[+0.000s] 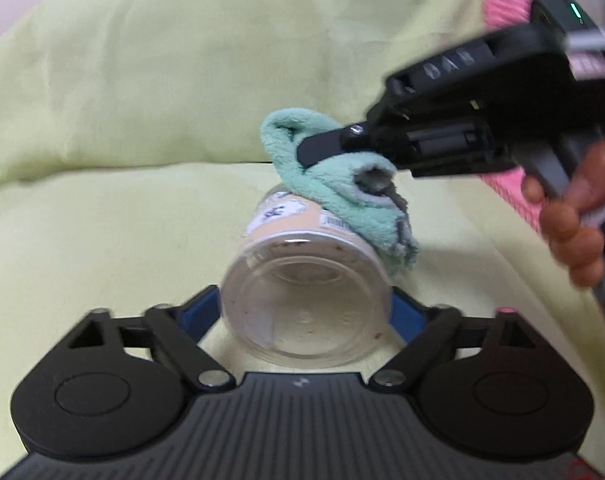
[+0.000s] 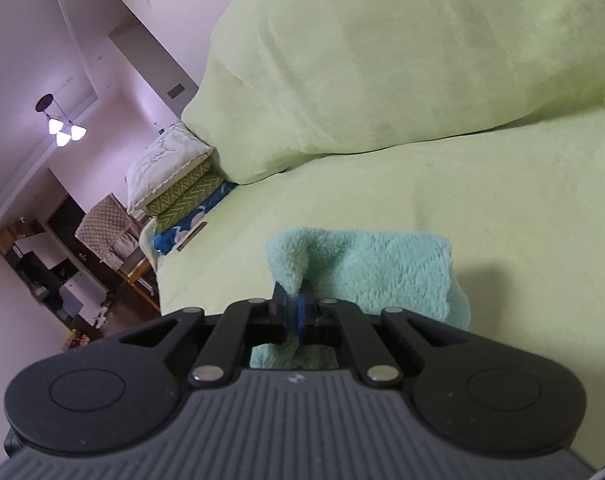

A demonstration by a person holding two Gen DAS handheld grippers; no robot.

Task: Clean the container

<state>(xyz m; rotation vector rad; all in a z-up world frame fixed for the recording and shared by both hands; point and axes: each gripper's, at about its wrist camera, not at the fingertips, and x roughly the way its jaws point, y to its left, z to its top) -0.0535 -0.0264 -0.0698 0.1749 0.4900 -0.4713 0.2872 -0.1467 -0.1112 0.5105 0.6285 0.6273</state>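
Note:
A clear plastic container (image 1: 302, 276) with a beige label lies on its side, its base toward the left wrist camera. My left gripper (image 1: 305, 312) is shut on it, blue pads pressing both sides. A mint-green cloth (image 1: 334, 188) drapes over the container's far upper side, and my right gripper (image 1: 314, 152) is shut on it, coming in from the right. In the right wrist view the cloth (image 2: 382, 276) bunches ahead of the right gripper (image 2: 296, 308), a fold pinched between the blue pads. The container is hidden there.
A yellow-green sofa seat (image 1: 102, 240) and back cushion (image 1: 182, 60) fill the scene. A pink fabric (image 1: 502, 8) lies at the right. A person's hand (image 1: 570, 216) holds the right gripper's handle. Stacked pillows (image 2: 174, 176) sit at the sofa's far end.

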